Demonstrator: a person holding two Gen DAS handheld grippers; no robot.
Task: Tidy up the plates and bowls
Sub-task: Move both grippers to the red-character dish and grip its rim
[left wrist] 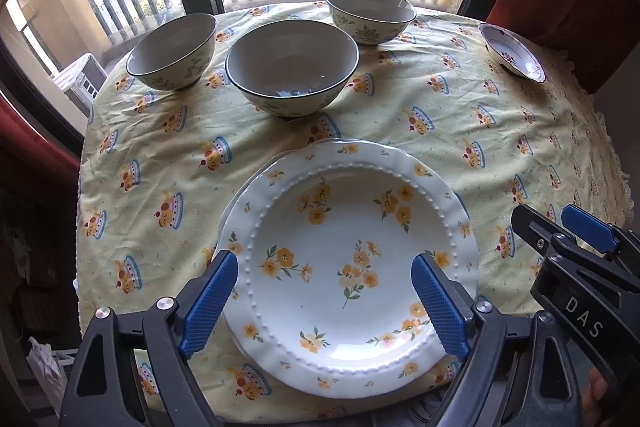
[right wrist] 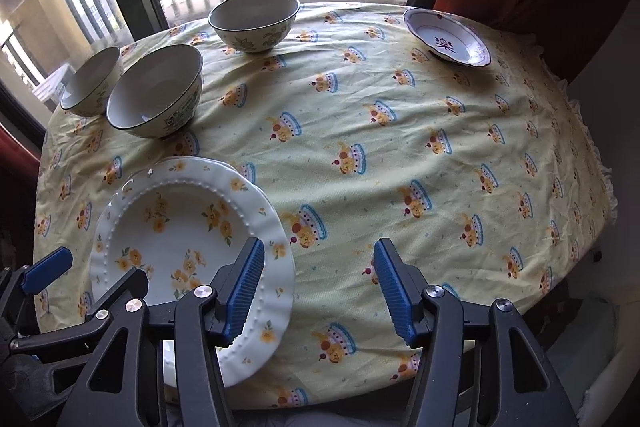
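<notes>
A: How far along does the tidying look?

B: Partly done, I'd judge. The yellow-flowered plate (left wrist: 348, 267) sits on top of at least one more plate whose rim peeks out beneath it, at 6 o'clock on the worktop (left wrist: 460, 115), close to the near edge. Three green-rimmed bowls are unstacked: the big bowl (left wrist: 292, 67) at 12 o'clock from the plate, the left bowl (left wrist: 172, 53) at 11, the far bowl (left wrist: 370, 13) at 1, near the window. A small purple-patterned dish (right wrist: 446, 37) sits alone at 2 o'clock, close to the rim.

A: And the tongs?

B: Left tongs (left wrist: 324, 301) spread wide above the plate, gripping nothing. Right tongs (right wrist: 320, 291) parted about halfway, empty; one pad over the plate's rim, the other over bare cloth.

A: Room to work?

B: Plenty across the middle and right of the worktop. The left bowl and the dish both sit near edges, so I'd bring them inward carefully.
</notes>
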